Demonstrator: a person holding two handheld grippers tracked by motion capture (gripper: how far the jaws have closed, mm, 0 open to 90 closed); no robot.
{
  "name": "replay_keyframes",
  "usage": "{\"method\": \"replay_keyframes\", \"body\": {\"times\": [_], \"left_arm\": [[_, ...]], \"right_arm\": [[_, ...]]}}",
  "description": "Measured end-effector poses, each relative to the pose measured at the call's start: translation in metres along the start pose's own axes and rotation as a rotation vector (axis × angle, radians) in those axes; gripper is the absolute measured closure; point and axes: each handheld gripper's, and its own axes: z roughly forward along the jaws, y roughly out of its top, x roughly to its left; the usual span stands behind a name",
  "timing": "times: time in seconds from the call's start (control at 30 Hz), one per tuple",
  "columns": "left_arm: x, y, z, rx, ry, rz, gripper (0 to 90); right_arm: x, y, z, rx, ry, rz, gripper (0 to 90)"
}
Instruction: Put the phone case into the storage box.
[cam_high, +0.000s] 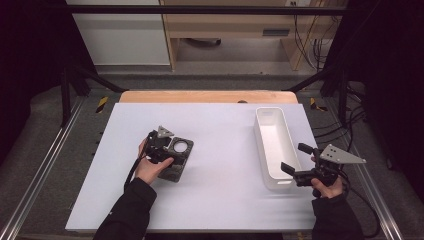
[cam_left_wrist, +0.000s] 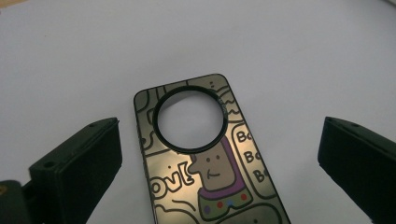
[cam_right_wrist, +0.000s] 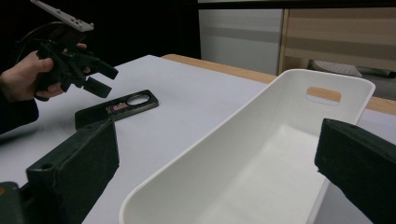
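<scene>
Phone case (cam_left_wrist: 205, 158) flat on table (cam_high: 220, 200), under left tongs (cam_left_wrist: 219, 154) spread wide, right tongs (cam_right_wrist: 215, 172) agape at white bin (cam_right_wrist: 261, 154).

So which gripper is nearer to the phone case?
Left. The left gripper hovers open directly over the phone case; the right gripper is far off, beside the white bin.

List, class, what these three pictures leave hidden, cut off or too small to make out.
- Phone case: its near end is cut off by the bottom edge of the left gripper view; the lettering at its right side is also cut short.
- Phone case, high view: the left gripper and hand cover part; print too small.
- White bin: right gripper view's bottom edge cuts its near end.
</scene>
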Motion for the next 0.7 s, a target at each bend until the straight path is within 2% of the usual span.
{"method": "replay_keyframes", "body": {"times": [0.23, 0.7], "left_arm": [[-0.001, -0.004, 0.010, 0.041, 0.010, 0.006, 0.0], [-0.002, -0.010, 0.023, 0.093, 0.024, -0.010, 0.0]], "right_arm": [[0.000, 0.000, 0.000, 0.000, 0.000, -0.001, 0.4], [0.000, 0.001, -0.001, -0.001, 0.001, 0.000, 0.4]]}}
